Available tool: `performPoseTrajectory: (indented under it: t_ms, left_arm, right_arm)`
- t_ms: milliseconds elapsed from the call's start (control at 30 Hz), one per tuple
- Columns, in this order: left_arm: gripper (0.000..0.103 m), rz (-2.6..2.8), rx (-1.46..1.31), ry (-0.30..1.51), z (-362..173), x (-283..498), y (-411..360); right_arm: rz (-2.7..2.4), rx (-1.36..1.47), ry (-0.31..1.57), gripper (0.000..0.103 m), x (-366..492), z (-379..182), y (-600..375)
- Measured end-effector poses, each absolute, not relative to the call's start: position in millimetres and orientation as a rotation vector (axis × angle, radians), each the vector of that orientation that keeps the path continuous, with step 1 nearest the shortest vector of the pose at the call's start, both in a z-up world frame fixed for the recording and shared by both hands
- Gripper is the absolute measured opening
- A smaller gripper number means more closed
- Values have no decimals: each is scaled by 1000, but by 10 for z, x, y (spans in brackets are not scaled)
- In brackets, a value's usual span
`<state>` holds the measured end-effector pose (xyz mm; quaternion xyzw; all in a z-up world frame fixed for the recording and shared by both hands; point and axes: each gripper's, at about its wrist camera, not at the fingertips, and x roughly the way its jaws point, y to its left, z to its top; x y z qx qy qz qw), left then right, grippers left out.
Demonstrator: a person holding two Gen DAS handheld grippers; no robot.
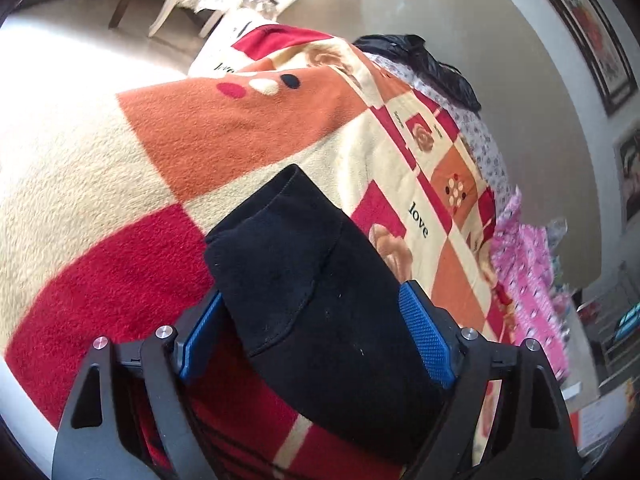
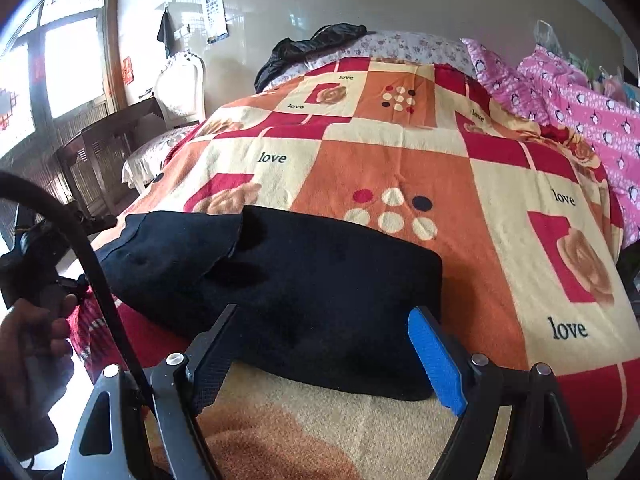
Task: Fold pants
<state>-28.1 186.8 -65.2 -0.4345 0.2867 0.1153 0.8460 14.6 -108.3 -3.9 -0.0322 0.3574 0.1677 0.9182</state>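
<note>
The black pants [image 2: 288,280] lie folded on the checked blanket [image 2: 400,152], long side running left to right. The left gripper [image 1: 316,336] and right gripper [image 2: 324,360] are both wide open, holding nothing.

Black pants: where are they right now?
The black pants lie folded on the patterned blanket, at the near edge of the bed, ahead of both open grippers.

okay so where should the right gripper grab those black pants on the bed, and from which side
Probably the near right corner of the black pants. The folded bundle lies flat on the patchwork blanket, and that rounded corner, with its layered edges, sits just ahead of the open right gripper. Come in low from the near side so one finger slides under all layers and the other closes on top.
</note>
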Motion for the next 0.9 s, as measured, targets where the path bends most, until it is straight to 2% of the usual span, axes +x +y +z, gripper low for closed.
performPoseTrajectory:
  t_ms: [33, 67, 167, 267, 500, 633, 767, 900]
  left_arm:
    - [61, 255, -886, 626, -662, -246, 1859]
    - [34, 263, -866, 644, -674, -224, 1861]
    - [21, 290, -725, 648, -608, -224, 1799]
    - [18, 324, -547, 632, -503, -185, 1615]
    - [18, 362, 127, 496, -256, -157, 670]
    - [18, 319, 328, 459, -261, -111, 245]
    - [17, 240, 449, 414, -237, -150, -159]
    - [17, 179, 517, 373, -200, -227, -436]
  right_arm:
    - [351, -69, 729, 83, 142, -10, -1062]
    - [355, -69, 728, 83, 140, 4, -1050]
    - [364, -65, 720, 83, 127, 59, -1012]
    - [369, -70, 718, 83, 135, 93, -980]
    - [467, 50, 745, 83, 374, 314, -1080]
    - [619, 194, 848, 83, 779, 501, -1116]
    - [874, 481, 950, 83, 1229, 751, -1118]
    - [1004, 622, 1038, 83, 1467, 663, -1031]
